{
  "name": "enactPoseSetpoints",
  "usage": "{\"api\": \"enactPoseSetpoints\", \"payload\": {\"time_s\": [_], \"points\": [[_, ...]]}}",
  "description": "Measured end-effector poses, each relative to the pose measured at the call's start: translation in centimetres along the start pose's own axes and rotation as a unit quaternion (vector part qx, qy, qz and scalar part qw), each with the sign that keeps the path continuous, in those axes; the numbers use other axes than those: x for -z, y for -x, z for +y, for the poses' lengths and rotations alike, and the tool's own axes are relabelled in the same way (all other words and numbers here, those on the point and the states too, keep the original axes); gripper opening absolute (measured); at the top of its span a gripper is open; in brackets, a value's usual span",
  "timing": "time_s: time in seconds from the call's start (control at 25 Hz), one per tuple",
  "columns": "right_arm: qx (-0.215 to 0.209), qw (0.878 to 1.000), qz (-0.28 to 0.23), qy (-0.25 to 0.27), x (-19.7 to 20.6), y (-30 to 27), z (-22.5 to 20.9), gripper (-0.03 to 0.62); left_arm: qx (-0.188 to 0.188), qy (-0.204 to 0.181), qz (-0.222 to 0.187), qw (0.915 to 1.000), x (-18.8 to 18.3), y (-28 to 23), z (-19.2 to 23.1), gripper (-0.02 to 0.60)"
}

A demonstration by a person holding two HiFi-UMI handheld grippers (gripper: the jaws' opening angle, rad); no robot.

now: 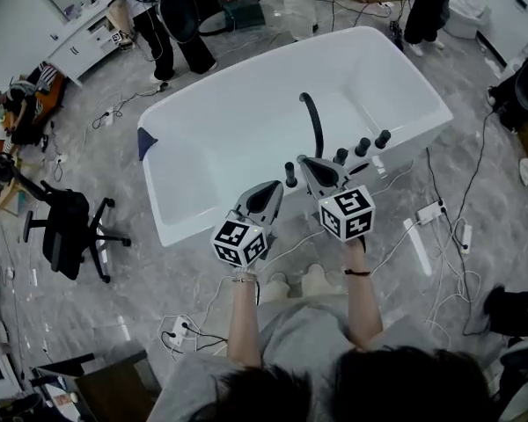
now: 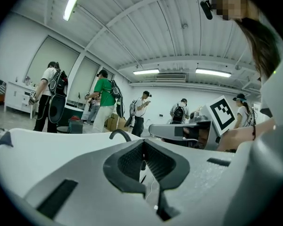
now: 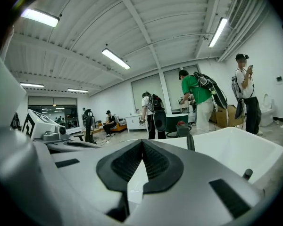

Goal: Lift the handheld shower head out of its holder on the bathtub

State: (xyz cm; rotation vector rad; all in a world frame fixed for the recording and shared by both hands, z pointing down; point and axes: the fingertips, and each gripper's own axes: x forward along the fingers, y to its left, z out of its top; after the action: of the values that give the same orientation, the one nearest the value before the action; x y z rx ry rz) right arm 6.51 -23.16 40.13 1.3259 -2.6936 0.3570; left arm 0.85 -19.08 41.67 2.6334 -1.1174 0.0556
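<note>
Shower head [image 1: 290, 175] is standing upright in its holder on the bathtub's [image 1: 246, 130] near rim, at 7 o'clock from the curved black spout [image 1: 312, 120] in the head view. It's showing as a slim black stick, too small for detail. Three black knobs [image 1: 363, 146] are sitting at 3 o'clock of the spout's base. Left gripper [image 2: 142, 144] is hovering at 7 o'clock of the shower head, right gripper [image 3: 142, 144] just beside it at 3 o'clock. Both are showing jaws pressed together, pinching nothing.
</note>
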Motion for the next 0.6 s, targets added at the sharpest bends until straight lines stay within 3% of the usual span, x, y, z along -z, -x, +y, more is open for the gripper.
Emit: {"api": "enactPoseSetpoints", "payload": {"time_s": [0.24,0.6], "points": [[-0.023,0.999,0.02,-0.021,2.8,-1.2,-1.1,0.002,-0.024,0.011,0.031,0.9992,2.8,-1.4,0.2,0.006],[-0.042,0.998,0.053,-0.008,6.7,-4.9,-1.6,0.002,-0.025,0.035,0.055,0.9976,5.6,-2.5,3.3,0.006]]}}
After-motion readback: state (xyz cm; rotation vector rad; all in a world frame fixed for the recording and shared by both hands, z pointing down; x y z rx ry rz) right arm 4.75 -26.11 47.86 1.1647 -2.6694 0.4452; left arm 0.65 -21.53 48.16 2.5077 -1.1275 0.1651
